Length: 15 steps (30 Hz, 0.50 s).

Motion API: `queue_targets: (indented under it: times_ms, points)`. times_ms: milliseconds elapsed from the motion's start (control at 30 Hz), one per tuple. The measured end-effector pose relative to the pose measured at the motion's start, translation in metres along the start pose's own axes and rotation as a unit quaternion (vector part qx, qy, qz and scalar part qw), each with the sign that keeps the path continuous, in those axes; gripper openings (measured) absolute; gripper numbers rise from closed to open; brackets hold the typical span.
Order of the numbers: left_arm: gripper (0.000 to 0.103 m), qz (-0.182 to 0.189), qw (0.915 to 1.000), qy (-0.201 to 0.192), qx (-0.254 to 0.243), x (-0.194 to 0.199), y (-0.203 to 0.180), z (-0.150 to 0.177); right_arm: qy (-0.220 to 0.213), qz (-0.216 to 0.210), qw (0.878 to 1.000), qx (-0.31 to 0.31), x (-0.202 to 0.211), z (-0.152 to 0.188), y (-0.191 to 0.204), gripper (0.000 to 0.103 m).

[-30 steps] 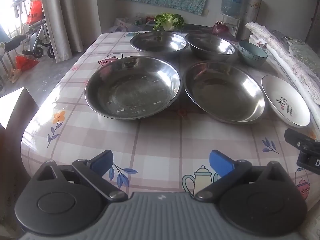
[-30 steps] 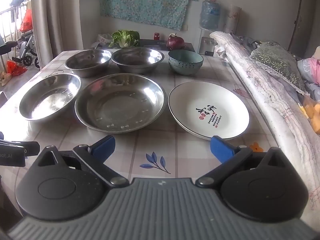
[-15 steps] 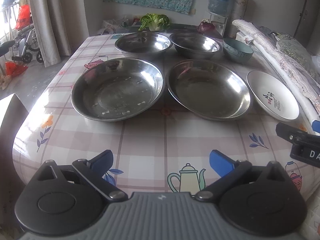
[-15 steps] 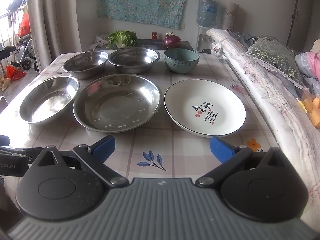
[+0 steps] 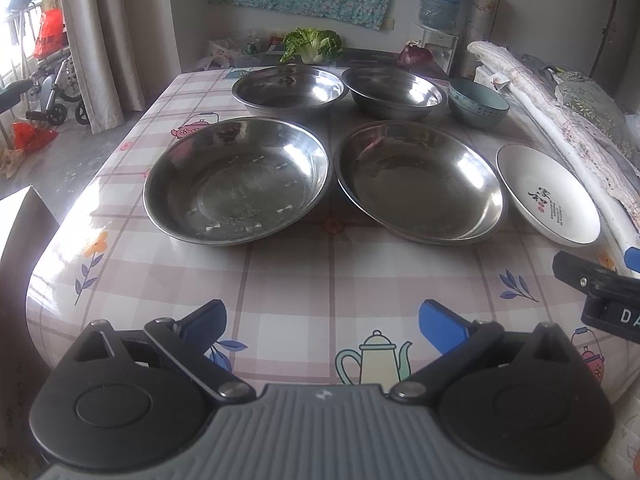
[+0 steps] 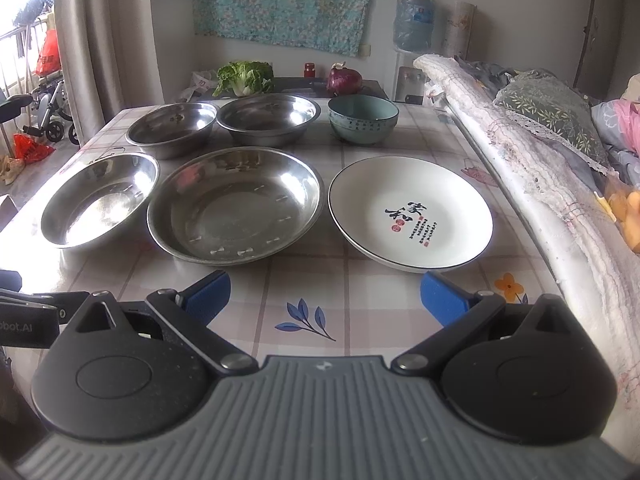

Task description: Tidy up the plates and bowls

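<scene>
Both the left tongs [image 5: 322, 320] and right tongs [image 6: 325, 292] hover apart, empty, over the surface [image 5: 328, 280] before four steel dishes, a white plate [image 6: 412, 214] and a teal bowl [image 6: 363, 118].

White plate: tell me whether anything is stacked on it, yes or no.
No, the white plate lies bare on the table, showing only its printed characters, beside a steel basin.

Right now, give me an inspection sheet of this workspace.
Surface: checked floral tablecloth, glossy.
Job's things: four steel basins: two wide, two smaller behind; white printed plate; teal ceramic bowl. None stacked.
Clutter: green cabbage, red onion beyond the far edge.
Grippers: left gripper and right gripper open, empty.
Cables: nothing seen.
Surroundings: rolled bedding on the right, curtain on the left.
</scene>
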<state>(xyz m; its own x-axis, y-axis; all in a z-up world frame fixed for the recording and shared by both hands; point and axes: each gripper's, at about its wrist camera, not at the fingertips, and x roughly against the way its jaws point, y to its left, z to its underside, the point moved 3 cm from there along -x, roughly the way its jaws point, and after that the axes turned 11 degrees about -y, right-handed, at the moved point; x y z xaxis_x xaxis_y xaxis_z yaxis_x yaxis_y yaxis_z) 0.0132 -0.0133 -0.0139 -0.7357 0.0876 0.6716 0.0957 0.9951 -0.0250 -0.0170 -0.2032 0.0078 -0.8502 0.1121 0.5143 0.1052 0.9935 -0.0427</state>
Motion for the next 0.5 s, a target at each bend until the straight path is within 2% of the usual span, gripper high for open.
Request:
queue_targets:
  times_ms: [500]
  points:
    - [0.103,-0.007,1.0000,-0.003,0.002,-0.0011,0.0010,-0.0018,-0.003,-0.004,1.000,-0.002,-0.0010,-0.0044,0.0034,0.102]
